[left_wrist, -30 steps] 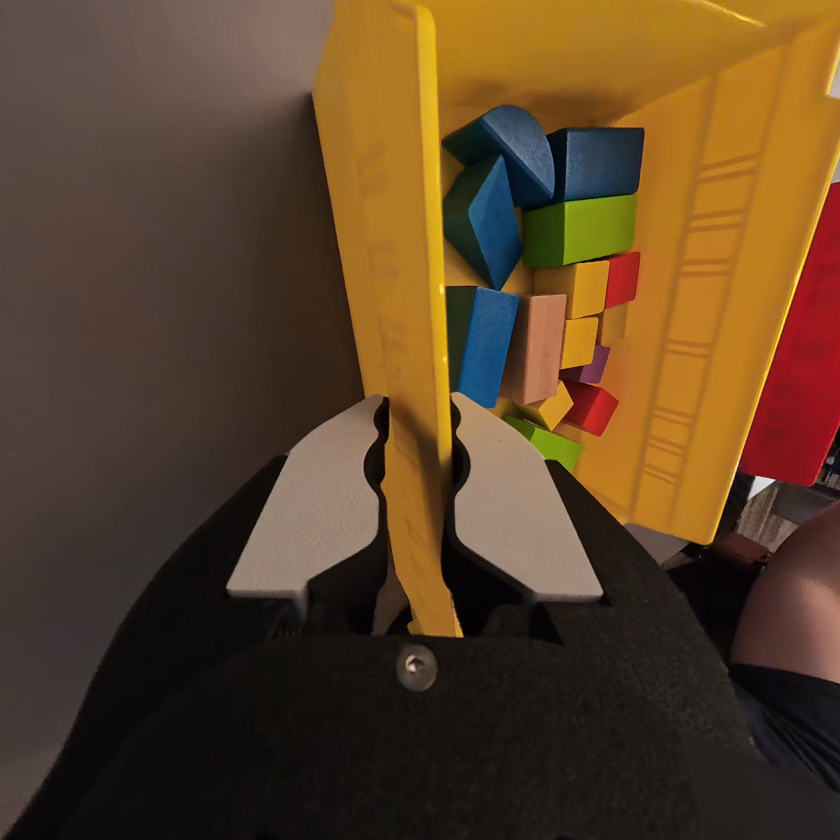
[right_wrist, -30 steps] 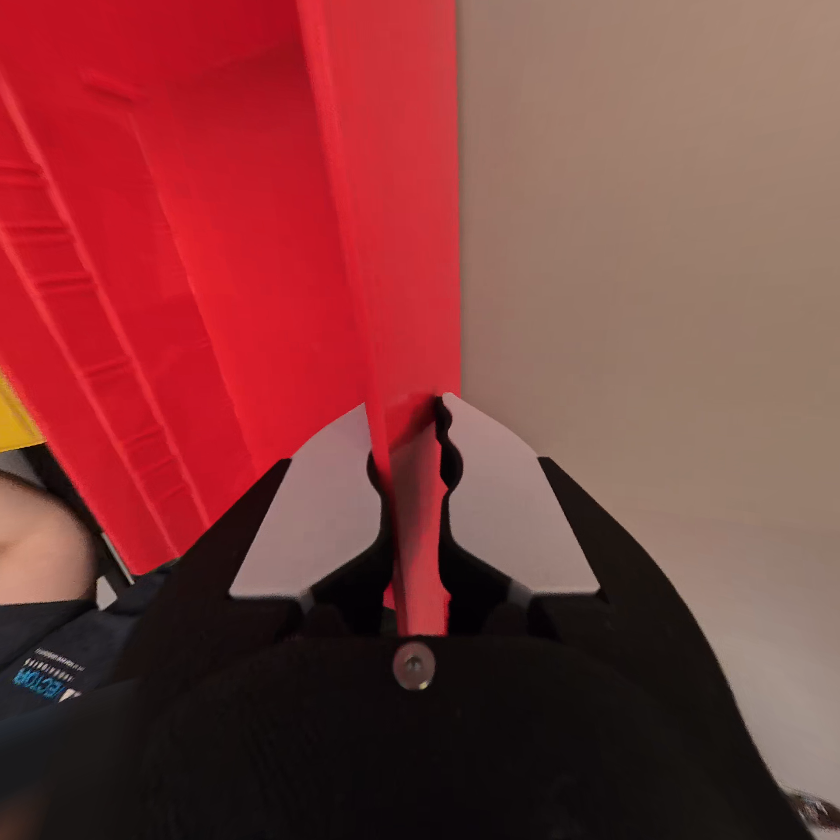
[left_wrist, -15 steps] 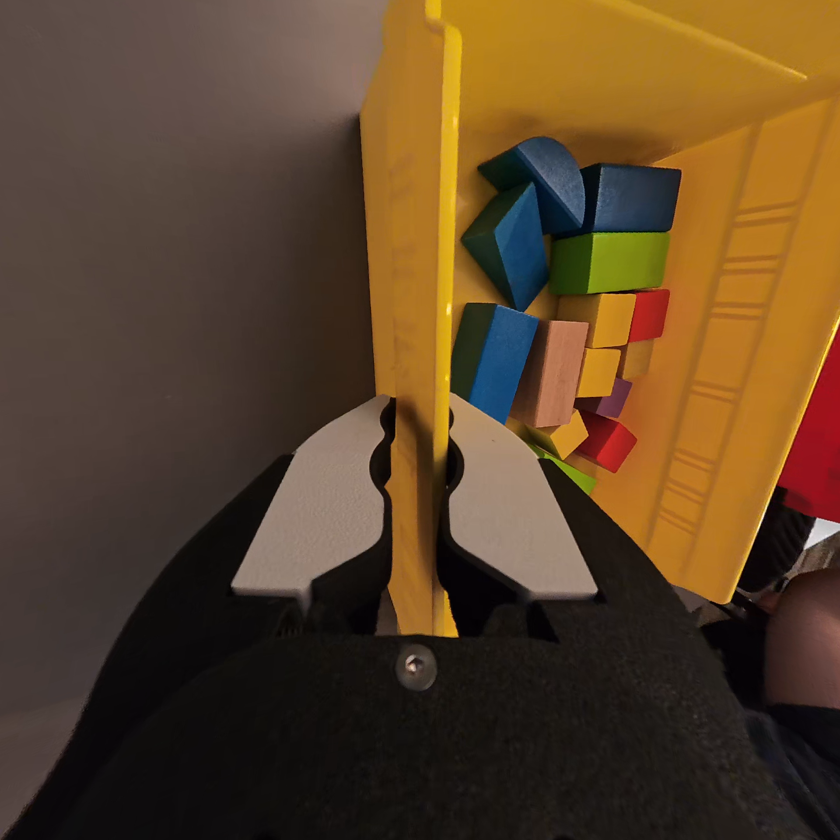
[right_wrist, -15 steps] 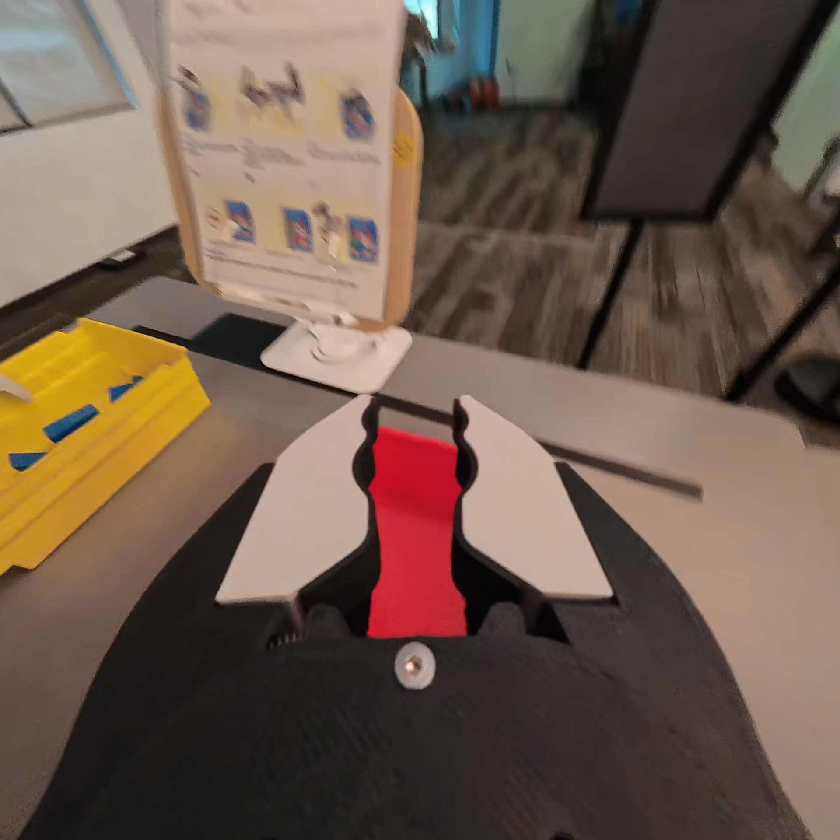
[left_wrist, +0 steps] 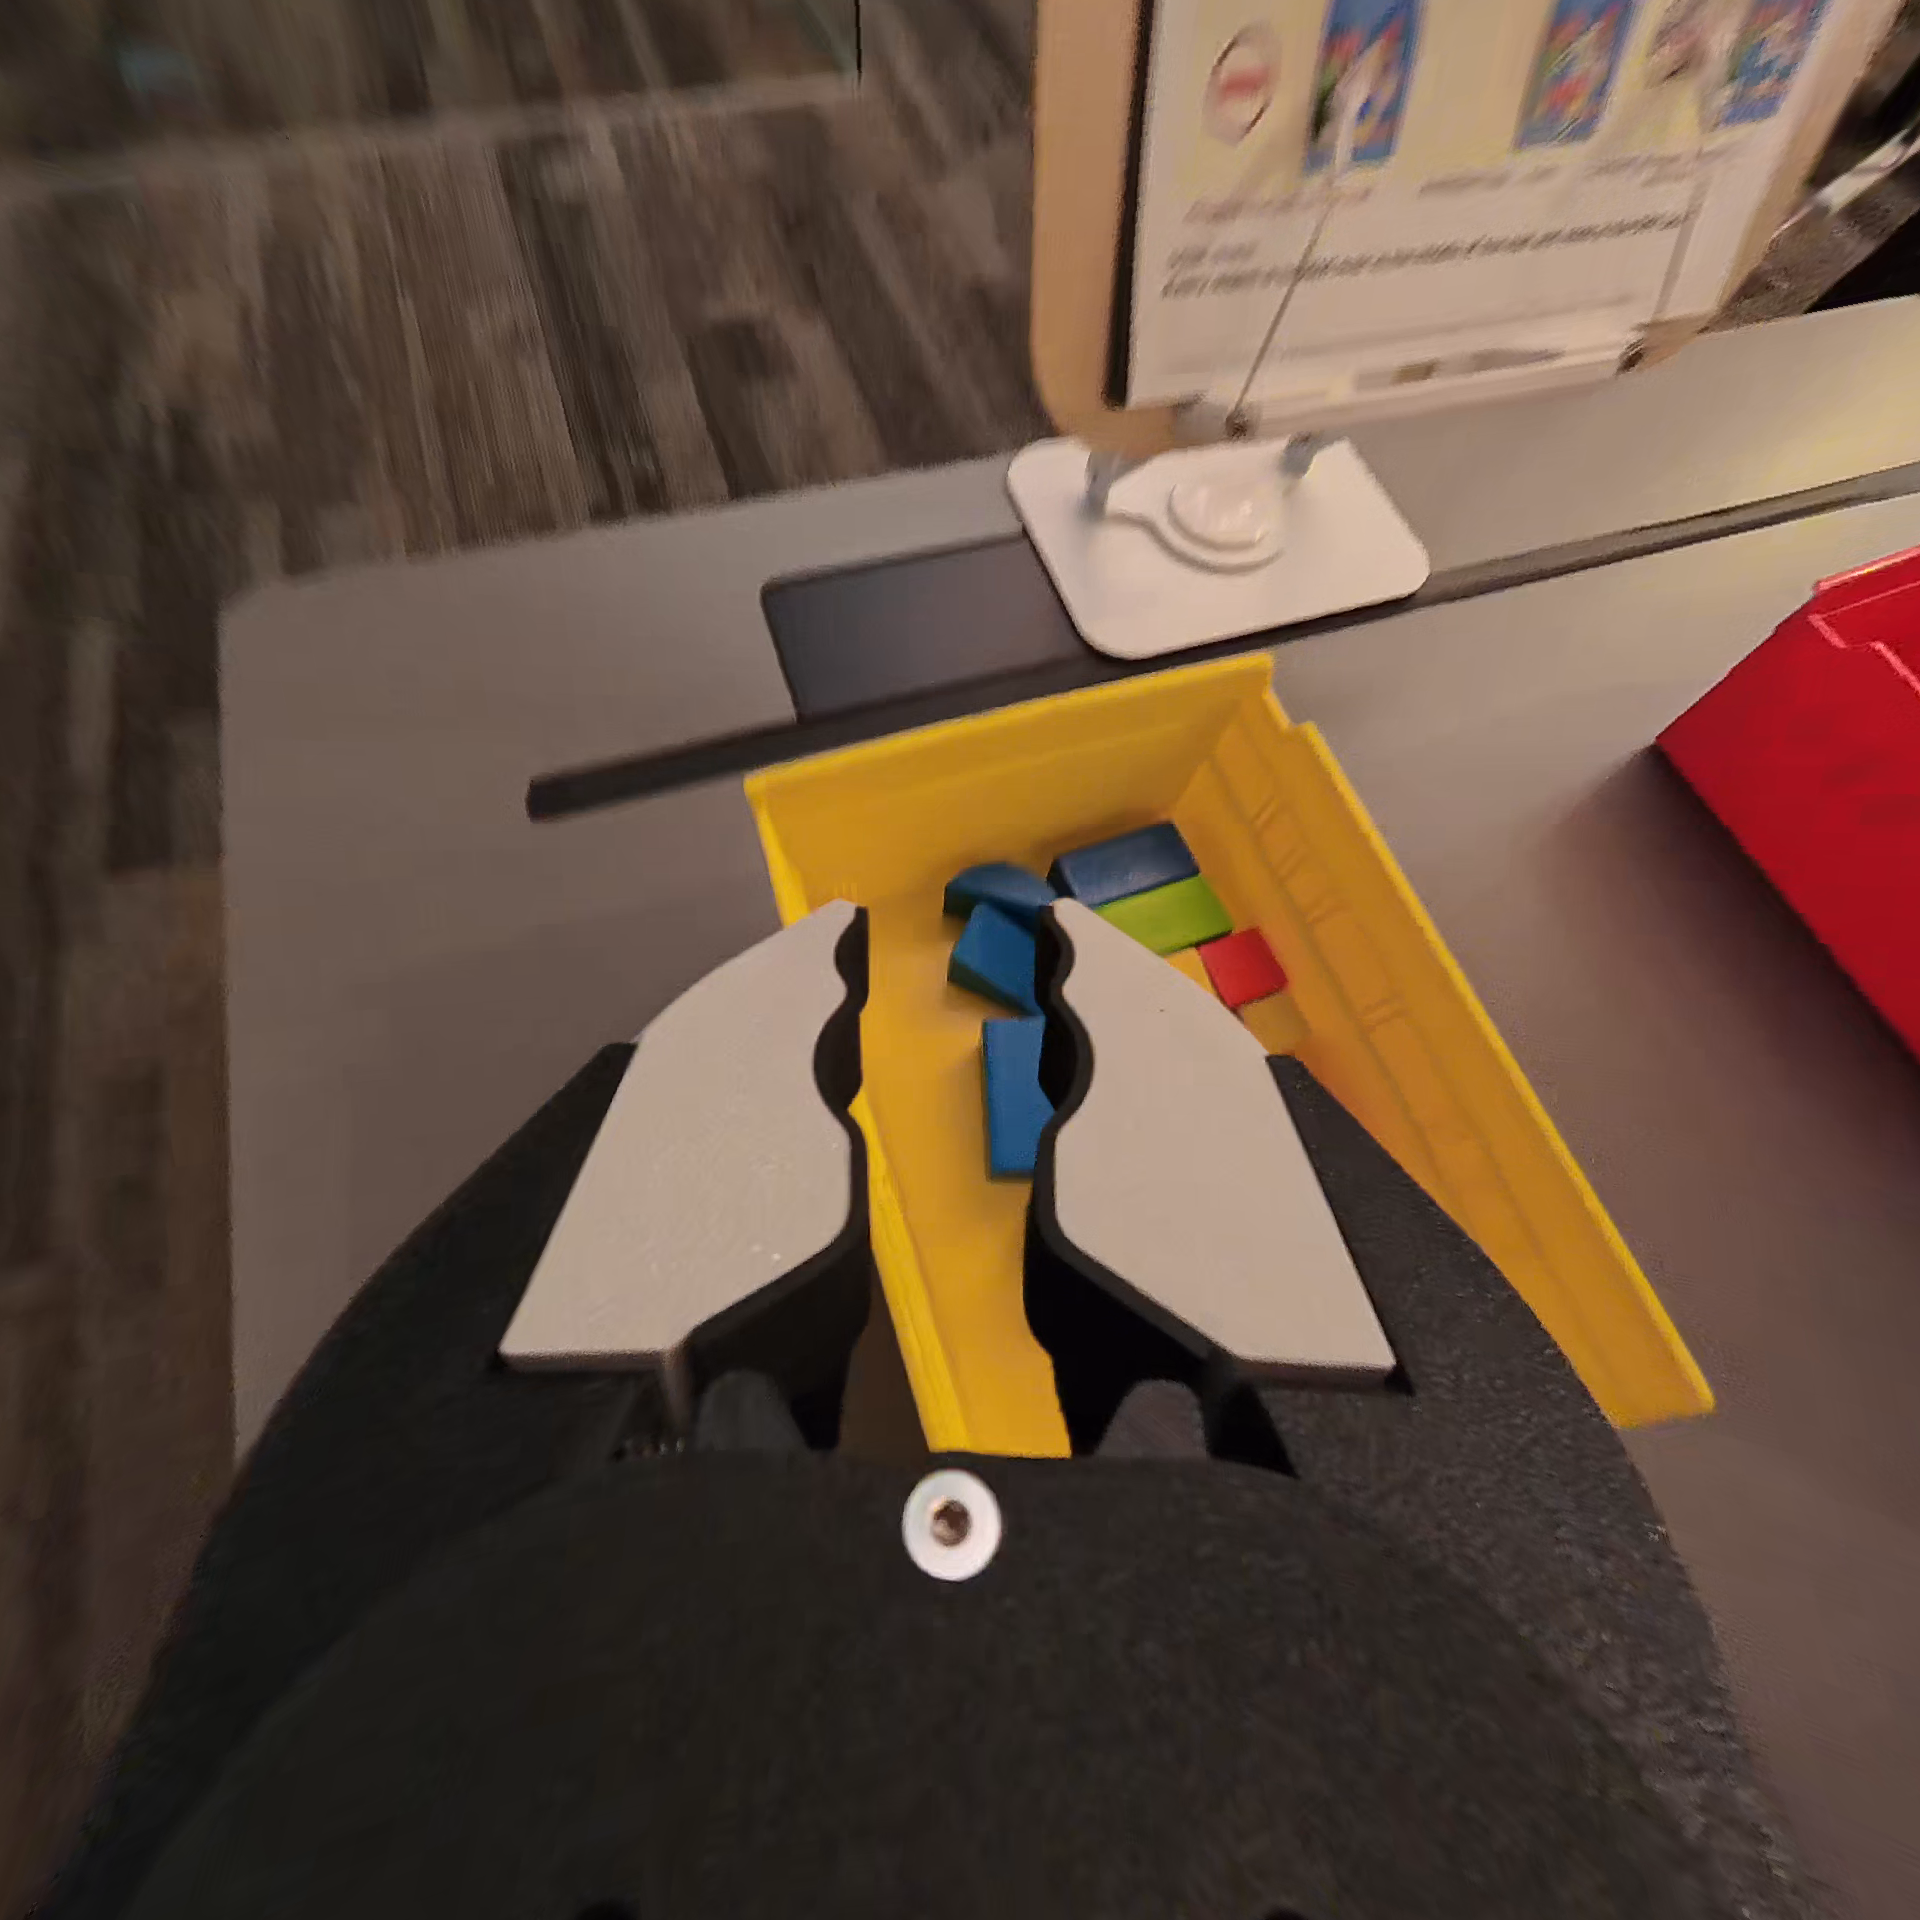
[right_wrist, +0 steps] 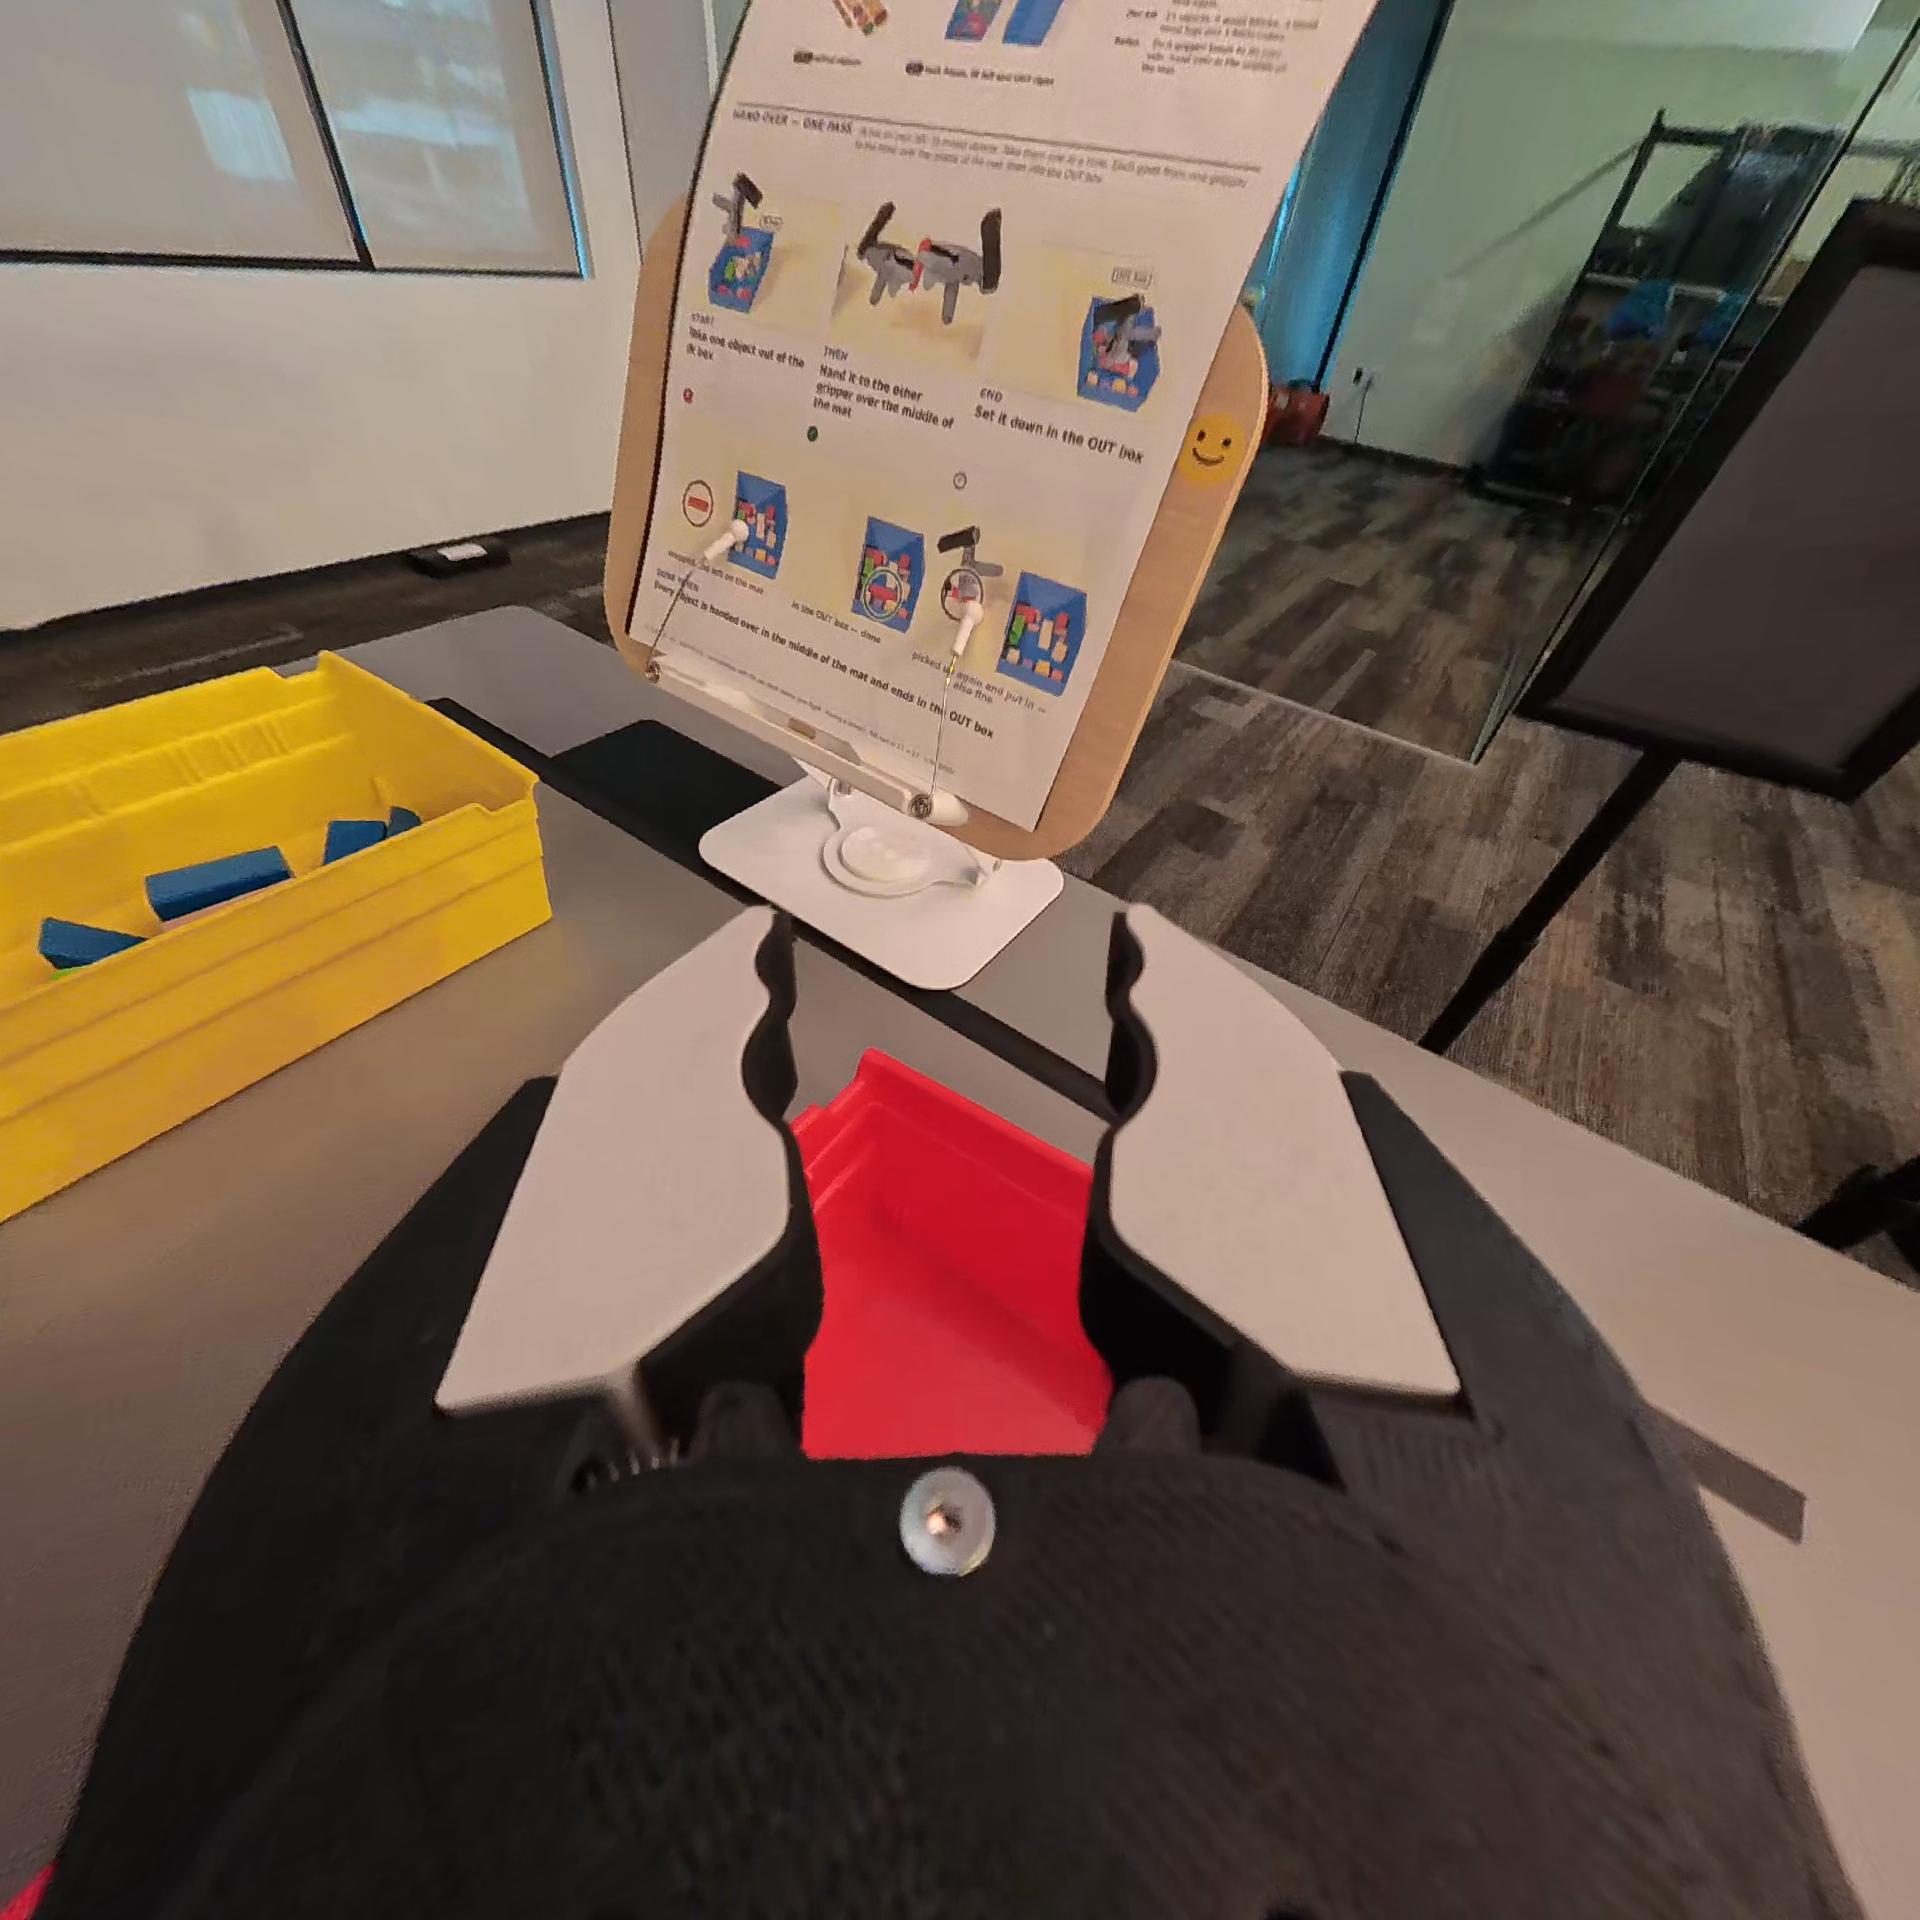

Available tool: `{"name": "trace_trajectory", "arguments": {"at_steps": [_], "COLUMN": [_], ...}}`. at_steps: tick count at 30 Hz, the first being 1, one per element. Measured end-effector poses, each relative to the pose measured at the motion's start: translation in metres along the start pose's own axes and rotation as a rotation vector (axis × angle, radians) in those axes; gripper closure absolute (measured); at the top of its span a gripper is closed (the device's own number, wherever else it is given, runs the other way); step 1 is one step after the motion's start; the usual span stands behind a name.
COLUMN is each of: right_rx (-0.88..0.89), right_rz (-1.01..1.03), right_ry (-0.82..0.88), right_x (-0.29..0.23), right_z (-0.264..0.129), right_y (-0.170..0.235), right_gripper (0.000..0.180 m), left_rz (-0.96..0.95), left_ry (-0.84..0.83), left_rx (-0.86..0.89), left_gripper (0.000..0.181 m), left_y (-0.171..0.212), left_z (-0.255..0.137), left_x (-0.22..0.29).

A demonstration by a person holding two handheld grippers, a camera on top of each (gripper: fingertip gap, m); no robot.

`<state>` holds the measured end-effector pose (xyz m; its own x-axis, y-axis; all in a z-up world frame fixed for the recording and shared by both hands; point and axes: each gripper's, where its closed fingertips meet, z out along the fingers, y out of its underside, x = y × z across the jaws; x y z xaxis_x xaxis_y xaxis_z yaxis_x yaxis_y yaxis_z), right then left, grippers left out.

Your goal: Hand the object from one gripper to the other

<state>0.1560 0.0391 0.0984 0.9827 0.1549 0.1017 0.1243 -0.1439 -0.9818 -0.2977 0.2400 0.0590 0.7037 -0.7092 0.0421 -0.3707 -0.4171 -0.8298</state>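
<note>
The yellow bin (left_wrist: 1382,1039) of blocks (left_wrist: 1013,1081) now rests flat on the grey table (left_wrist: 468,831), released: the left gripper (left_wrist: 951,920) gapes above it, empty. The right gripper (right_wrist: 945,925) has likewise spread wide off the red bin (right_wrist: 935,1247) below.

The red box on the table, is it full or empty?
Empty, as far as shows: the red box seen between the open right gripper has only bare red floor; its near part is hidden.

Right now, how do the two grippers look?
Both look alike. The left gripper and the right gripper each have two flat light grey fingers with wavy black inner edges, set in a rough black body with one silver screw in the middle. No cables or markings show.
</note>
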Motion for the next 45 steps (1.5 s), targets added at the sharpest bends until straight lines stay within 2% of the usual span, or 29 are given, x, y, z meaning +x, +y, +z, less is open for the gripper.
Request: {"name": "trace_trajectory", "arguments": {"at_steps": [5, 12, 15, 17, 21, 23, 25, 28, 30, 34, 39, 45], "right_rx": [0.088, 0.261, 0.227, 0.209, 0.159, 0.121, 0.090, 0.057, 0.048, 0.034, 0.017, 0.001], "right_rz": [-0.074, -0.153, -0.155, -0.152, -0.154, -0.152, -0.160, -0.180, -0.178, -0.173, -0.174, -0.177], "right_ry": [0.003, 0.106, 0.130, 0.124, 0.124, 0.117, 0.127, 0.132, 0.127, 0.122, 0.119, 0.115], "right_x": [-0.002, 0.002, 0.006, 0.007, 0.010, 0.010, 0.013, 0.014, 0.014, 0.015, 0.016, 0.016], "right_z": [-0.009, -0.032, -0.036, -0.036, -0.035, -0.032, -0.030, -0.027, -0.026, -0.025, -0.024, -0.023], "right_y": [-0.013, -0.037, -0.034, -0.031, -0.023, -0.017, -0.011, -0.006, -0.004, -0.001, 0.003, 0.006], "right_gripper": [0.120, 0.124, 0.124, 0.124, 0.124, 0.124, 0.124, 0.124, 0.124, 0.125, 0.125, 0.125], "left_rz": [0.123, 0.279, 0.421, 0.413, 0.330, 0.286, 0.261, 0.241, 0.189, 0.036, 0.029, 0.036], "left_ry": [-0.060, -0.212, -0.276, -0.297, -0.177, -0.138, -0.069, -0.079, -0.039, 0.041, -0.031, -0.088], "left_rx": [0.148, 0.416, 0.458, 0.358, 0.083, -0.066, -0.163, -0.264, -0.336, -0.410, -0.561, -0.662], "left_gripper": [0.146, 0.159, 0.167, 0.168, 0.170, 0.181, 0.181, 0.181, 0.168, 0.157, 0.144, 0.142], "left_y": [-0.024, -0.052, -0.049, -0.039, 0.001, 0.025, 0.045, 0.067, 0.081, 0.097, 0.123, 0.142], "left_z": [0.001, -0.013, -0.010, 0.001, 0.036, 0.055, 0.074, 0.094, 0.100, 0.105, 0.106, 0.109], "left_x": [0.012, 0.032, 0.040, 0.037, 0.041, 0.039, 0.046, 0.039, 0.040, 0.041, 0.028, 0.022]}}
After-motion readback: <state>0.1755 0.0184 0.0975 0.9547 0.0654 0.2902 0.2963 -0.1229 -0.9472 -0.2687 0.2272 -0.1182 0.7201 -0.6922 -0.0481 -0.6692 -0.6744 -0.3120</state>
